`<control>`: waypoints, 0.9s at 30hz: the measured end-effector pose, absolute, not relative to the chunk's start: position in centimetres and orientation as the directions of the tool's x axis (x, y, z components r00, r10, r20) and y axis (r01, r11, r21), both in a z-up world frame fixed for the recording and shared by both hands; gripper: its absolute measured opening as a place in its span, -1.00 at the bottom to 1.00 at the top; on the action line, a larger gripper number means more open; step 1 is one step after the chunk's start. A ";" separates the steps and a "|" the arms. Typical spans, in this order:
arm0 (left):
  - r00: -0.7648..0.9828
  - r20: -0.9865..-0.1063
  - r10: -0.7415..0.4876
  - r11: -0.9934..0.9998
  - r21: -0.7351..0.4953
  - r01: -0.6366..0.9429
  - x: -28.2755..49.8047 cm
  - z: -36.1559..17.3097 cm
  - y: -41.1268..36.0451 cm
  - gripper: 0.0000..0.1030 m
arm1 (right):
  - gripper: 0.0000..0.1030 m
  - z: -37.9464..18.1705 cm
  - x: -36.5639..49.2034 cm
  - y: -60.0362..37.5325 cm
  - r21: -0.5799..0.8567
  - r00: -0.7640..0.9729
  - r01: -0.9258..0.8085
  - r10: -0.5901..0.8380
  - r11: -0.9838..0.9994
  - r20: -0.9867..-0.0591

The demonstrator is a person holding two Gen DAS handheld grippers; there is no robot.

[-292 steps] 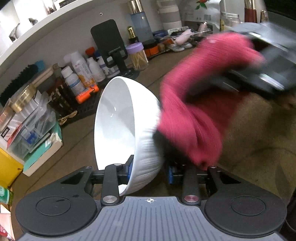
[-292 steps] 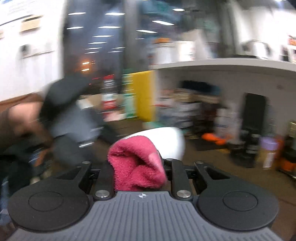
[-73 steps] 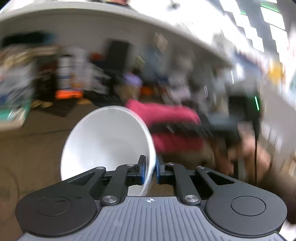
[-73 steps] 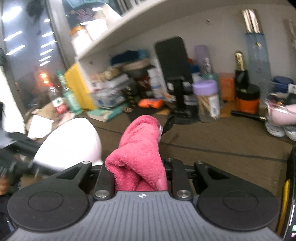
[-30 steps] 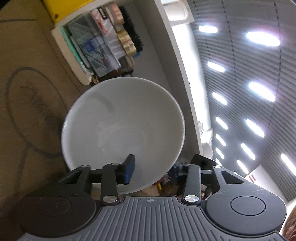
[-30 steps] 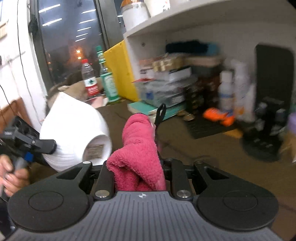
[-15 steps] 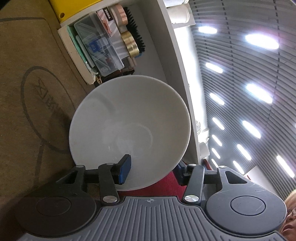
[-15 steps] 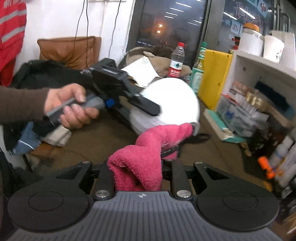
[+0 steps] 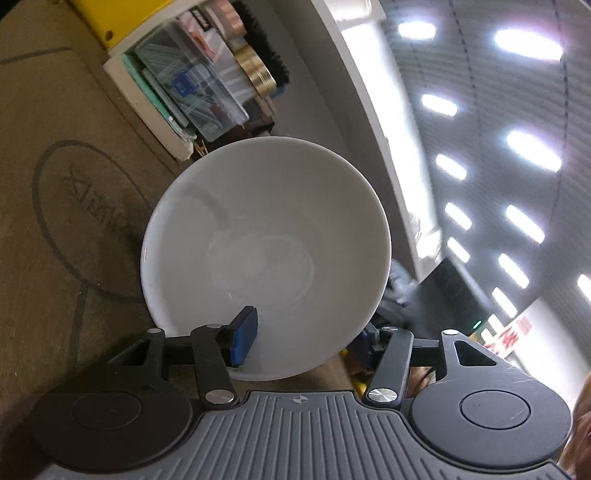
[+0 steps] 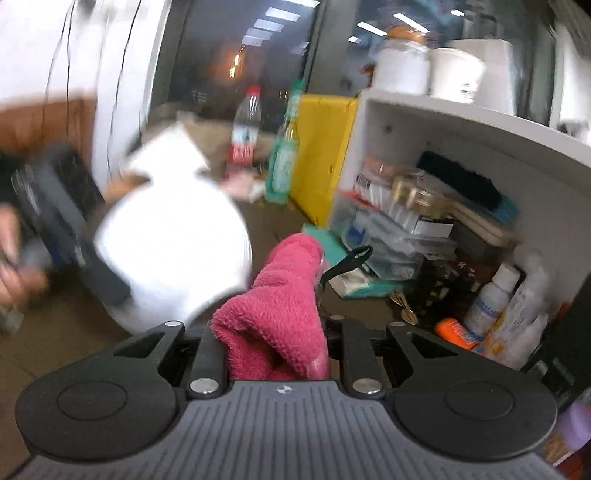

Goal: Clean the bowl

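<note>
Bowl [image 9: 266,251] sits between the left gripper [image 9: 303,341] fingers, one inside, one outside its rim, seemingly gripping it. The right gripper [image 10: 275,339] fingers pinch a pink cloth [image 10: 277,314].

On my left wrist feed, the left gripper [image 9: 303,336] has its jaws spread across the near rim of the white bowl [image 9: 266,236]: the blue-padded finger [image 9: 243,330] sits inside the bowl, the other finger [image 9: 391,354] outside its wall. The bowl is tipped so I look straight into its glossy inside. Behind it I see a brown mat [image 9: 48,206] printed with a dark oval, a clear plastic box [image 9: 192,85] on stacked items and a yellow panel [image 9: 118,14] at the top.
</note>
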State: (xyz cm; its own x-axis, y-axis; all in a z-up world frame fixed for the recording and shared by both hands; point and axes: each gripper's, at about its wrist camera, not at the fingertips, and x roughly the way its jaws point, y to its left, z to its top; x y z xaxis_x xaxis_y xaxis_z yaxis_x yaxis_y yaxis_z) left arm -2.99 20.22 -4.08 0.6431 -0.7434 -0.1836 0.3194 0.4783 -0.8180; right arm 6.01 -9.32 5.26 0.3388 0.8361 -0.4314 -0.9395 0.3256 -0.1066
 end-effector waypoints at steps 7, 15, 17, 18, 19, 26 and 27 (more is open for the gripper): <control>0.594 -0.413 -0.690 0.683 -0.643 0.346 -2.9 -1.0 19.2 0.11 | -0.57 5.3 1.9 -12.4 -0.022 0.112 -0.993 0.858 0.117 -0.501; 0.642 -0.697 -0.320 0.932 -0.107 0.347 -2.2 3.9 11.6 0.08 | -0.54 2.4 2.7 -15.8 0.088 0.234 -0.947 0.849 0.310 -0.473; 0.665 -0.719 -0.201 0.927 0.079 0.366 -1.6 4.5 8.1 0.08 | -0.53 1.6 3.9 -16.0 0.131 0.266 -0.923 0.844 0.363 -0.466; 0.673 -0.721 -0.164 0.915 0.144 0.376 -1.2 4.7 6.6 0.07 | -0.51 1.0 4.7 -16.4 0.172 0.282 -0.902 0.842 0.396 -0.459; 0.677 -0.720 -0.152 0.910 0.165 0.380 -1.0 4.8 5.9 0.07 | -0.50 0.6 5.1 -16.7 0.197 0.289 -0.890 0.842 0.412 -0.455; 0.711 -0.702 -0.038 0.877 0.317 0.360 3.1 5.2 3.7 -0.45 | -0.47 0.1 6.9 -18.5 0.242 0.331 -0.845 0.822 0.477 -0.464; 0.684 -0.726 -0.076 0.894 0.254 0.369 3.7 5.3 4.1 -0.54 | -0.46 0.0 7.3 -19.0 0.259 0.337 -0.832 0.818 0.491 -0.466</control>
